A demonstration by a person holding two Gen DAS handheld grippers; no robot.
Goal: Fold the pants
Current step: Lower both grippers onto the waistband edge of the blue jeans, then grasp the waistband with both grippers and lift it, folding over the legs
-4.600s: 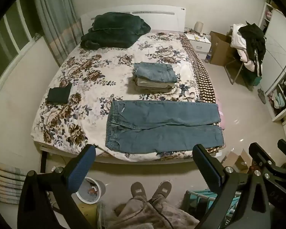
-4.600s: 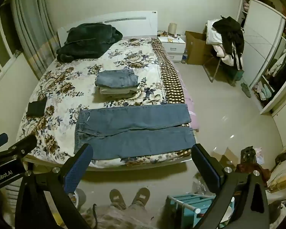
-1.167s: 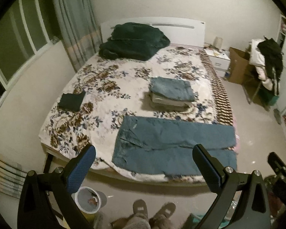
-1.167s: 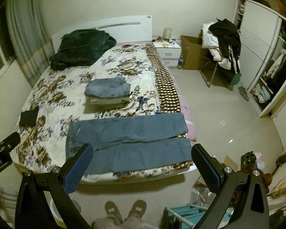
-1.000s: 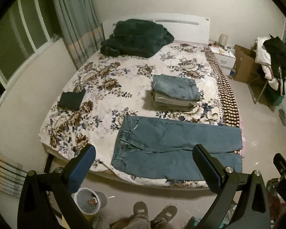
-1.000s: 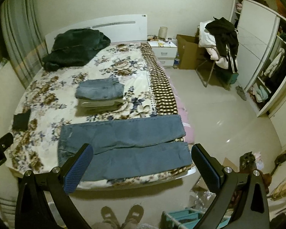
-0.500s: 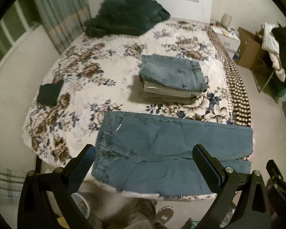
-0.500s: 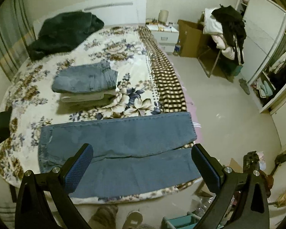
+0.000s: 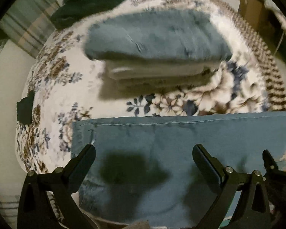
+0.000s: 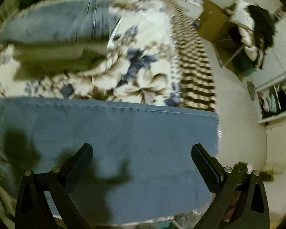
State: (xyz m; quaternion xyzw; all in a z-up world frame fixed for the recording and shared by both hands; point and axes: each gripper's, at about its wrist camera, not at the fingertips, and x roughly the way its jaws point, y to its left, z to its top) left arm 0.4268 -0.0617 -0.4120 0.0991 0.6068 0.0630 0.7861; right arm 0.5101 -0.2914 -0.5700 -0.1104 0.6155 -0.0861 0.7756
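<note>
Lying flat across the floral bed (image 9: 53, 87), blue jeans (image 9: 181, 143) spread unfolded lengthwise.

I am lowering both grippers from well above the bed toward the spread jeans (image 9: 181, 139): left gripper (image 9: 143, 157) nearing the waistband end, right gripper (image 10: 142, 150) nearing the leg hems; the views are blurring.
</note>
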